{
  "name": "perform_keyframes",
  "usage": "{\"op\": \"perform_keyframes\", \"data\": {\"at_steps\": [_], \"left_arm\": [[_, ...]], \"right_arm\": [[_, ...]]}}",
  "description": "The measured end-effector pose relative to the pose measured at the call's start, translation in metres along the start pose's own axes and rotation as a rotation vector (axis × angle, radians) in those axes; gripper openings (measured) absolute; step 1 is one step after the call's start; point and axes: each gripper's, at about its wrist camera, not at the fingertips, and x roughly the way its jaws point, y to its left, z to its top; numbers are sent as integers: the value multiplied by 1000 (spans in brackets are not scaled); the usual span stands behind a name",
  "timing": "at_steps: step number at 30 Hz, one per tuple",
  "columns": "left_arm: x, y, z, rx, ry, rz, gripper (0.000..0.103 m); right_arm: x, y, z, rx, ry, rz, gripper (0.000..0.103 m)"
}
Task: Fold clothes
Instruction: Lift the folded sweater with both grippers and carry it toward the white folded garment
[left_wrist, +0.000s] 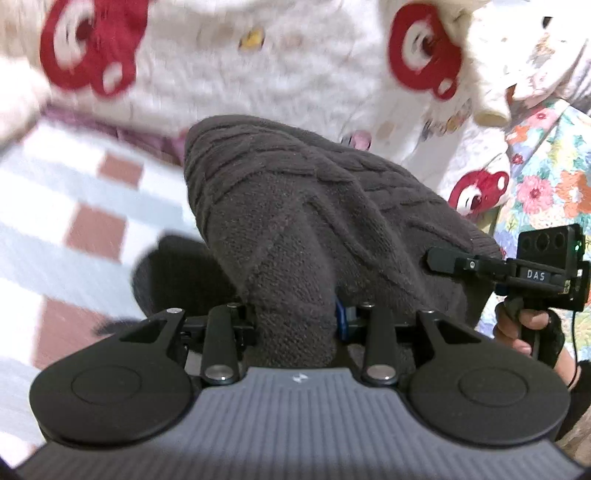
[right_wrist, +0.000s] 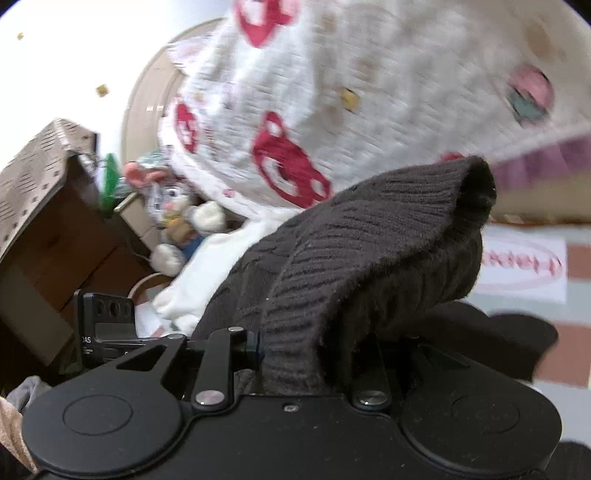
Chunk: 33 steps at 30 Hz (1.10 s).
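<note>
A dark brown cable-knit sweater (left_wrist: 295, 206) is lifted off the bed between both grippers. My left gripper (left_wrist: 295, 314) is shut on a bunched fold of it, and the knit drapes over and hides the fingertips. My right gripper (right_wrist: 306, 347) is shut on a ribbed edge of the same sweater (right_wrist: 369, 251), which arches up and over the jaws. In the left wrist view the right gripper (left_wrist: 439, 260) shows at the right edge, held by a hand (left_wrist: 532, 328), biting the sweater's side.
A white fleece blanket with red bear prints (left_wrist: 221, 62) lies behind the sweater (right_wrist: 295, 92). Beneath is a white and red checked bedspread (left_wrist: 74, 206). A floral cloth (left_wrist: 554, 177) lies to the right. A plush rabbit (right_wrist: 177, 221) and a brown cabinet (right_wrist: 55, 229) stand at the left.
</note>
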Motion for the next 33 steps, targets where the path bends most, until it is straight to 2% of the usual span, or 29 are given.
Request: {"op": "perform_keyframes", "data": {"at_steps": [7, 14, 21, 25, 28, 33], "left_arm": [[-86, -7, 20, 13, -93, 72, 33], [-172, -13, 39, 19, -181, 143, 33], [-253, -13, 59, 40, -278, 279, 33], [-279, -3, 63, 36, -310, 350, 33], [-286, 11, 61, 19, -303, 417, 33], [-295, 34, 59, -8, -285, 537, 32]], "right_arm": [[3, 73, 45, -135, 6, 26, 31], [31, 163, 74, -273, 85, 71, 31], [72, 215, 85, -346, 95, 156, 31], [96, 245, 91, -387, 100, 205, 31], [114, 267, 96, -419, 104, 241, 31], [148, 270, 82, -444, 85, 264, 31]]}}
